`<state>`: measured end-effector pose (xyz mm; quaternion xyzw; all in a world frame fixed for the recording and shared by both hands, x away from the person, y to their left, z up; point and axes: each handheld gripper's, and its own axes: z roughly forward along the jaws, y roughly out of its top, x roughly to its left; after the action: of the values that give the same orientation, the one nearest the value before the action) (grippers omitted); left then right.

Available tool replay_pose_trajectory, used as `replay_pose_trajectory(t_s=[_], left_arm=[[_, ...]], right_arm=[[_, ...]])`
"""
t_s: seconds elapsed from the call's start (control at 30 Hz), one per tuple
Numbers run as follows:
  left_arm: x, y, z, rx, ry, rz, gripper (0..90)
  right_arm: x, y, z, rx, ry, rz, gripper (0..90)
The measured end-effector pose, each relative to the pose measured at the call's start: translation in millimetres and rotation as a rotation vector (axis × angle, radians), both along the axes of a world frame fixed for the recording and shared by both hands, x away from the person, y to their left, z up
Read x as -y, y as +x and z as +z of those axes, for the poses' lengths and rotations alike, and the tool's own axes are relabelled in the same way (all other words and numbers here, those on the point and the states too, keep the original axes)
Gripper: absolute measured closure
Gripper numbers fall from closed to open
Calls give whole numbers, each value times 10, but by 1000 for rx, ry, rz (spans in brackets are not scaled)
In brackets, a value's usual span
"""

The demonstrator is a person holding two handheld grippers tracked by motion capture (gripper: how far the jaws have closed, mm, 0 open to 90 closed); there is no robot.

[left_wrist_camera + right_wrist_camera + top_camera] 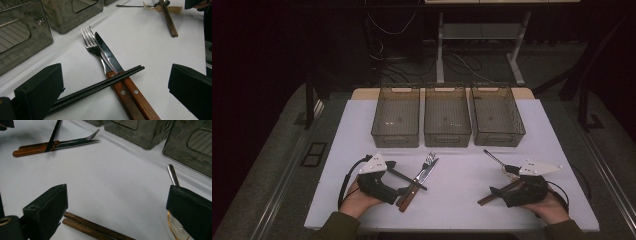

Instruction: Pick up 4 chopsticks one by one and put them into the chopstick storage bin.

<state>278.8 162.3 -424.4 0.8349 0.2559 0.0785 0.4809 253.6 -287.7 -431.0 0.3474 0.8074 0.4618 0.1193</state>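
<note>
A: How does the left gripper (404,181) stand?

B: It rests low on the white table (462,200) with its jaws spread wide, gripping nothing. The black chopsticks (100,87) run past its left jaw and lie across the wooden handles of the fork (93,47) and the knife (107,53), which sit side by side between the jaws, a little ahead of them

A: And the right gripper (507,186)?

B: Also released, jaws wide, nothing clasped. The brown chopsticks (95,228) lie on the table between its jaws, passing just by the left one. A metal handle (173,175) pokes out from behind the right jaw; what kind of utensil it belongs to cannot be told from there

A: Where are the bins?

B: Three smoky clear bins (447,120) stand in a row at the far edge of the table, well apart from both sets of cutlery. Each hand (357,200) holds its gripper near the table's near edge
</note>
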Motion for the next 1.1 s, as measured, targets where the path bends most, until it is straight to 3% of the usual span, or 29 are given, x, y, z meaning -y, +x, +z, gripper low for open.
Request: replay_pose_trajectory(t_s=[0.27, 0.57, 0.77, 0.93, 1.1], left_arm=[[1, 7, -7, -5, -2, 3, 0], [-5, 9, -15, -8, 4, 8, 0], [-14, -1, -17, -10, -1, 0, 0], [-14, -8, -19, -9, 2, 0, 0], [-12, -8, -18, -9, 0, 0, 0]], right_arm=[[-5, -12, 46, -35, -25, 24, 68], [-11, -59, 55, -94, -72, 100, 481], [-80, -104, 32, -118, -120, 185, 755], [-125, -110, -8, -156, -135, 248, 894], [-160, -116, -27, -177, -140, 284, 900]])
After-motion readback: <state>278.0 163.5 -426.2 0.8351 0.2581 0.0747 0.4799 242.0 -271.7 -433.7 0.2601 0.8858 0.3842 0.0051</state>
